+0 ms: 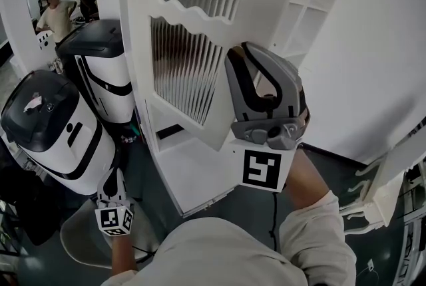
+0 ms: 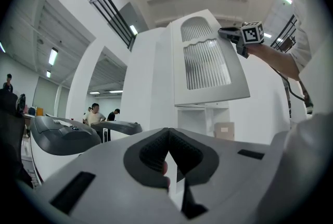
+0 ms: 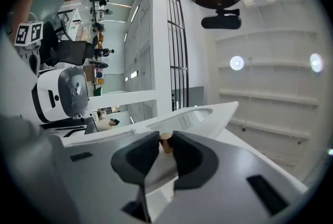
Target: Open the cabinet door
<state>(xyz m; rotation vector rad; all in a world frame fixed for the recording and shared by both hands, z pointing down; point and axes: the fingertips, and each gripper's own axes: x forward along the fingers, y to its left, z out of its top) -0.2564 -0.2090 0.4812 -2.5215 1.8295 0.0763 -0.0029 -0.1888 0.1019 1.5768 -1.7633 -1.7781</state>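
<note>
The right gripper [image 1: 247,58] clamps the small knob [image 3: 165,142] on the edge of the partly open louvred cabinet door [image 1: 183,72], directly ahead of it. The left gripper [image 1: 113,193] hangs low and well apart, jaws together and empty.

The person wears a pale cream top [image 1: 219,255] with a loose right sleeve [image 1: 319,231] that stops short of the wrist. A small black camera [image 3: 221,22] sits at the head. The left gripper [image 2: 168,151] and the right gripper [image 3: 166,142] are alike: a smooth light grey moulded shell with dark rectangular slots, and two black textured pads set in a dark surround. Each carries a white cube printed with black square markers, the right cube [image 1: 260,169] and the left cube [image 1: 114,219]. A thin black cable [image 1: 273,211] hangs below the right cube.
</note>
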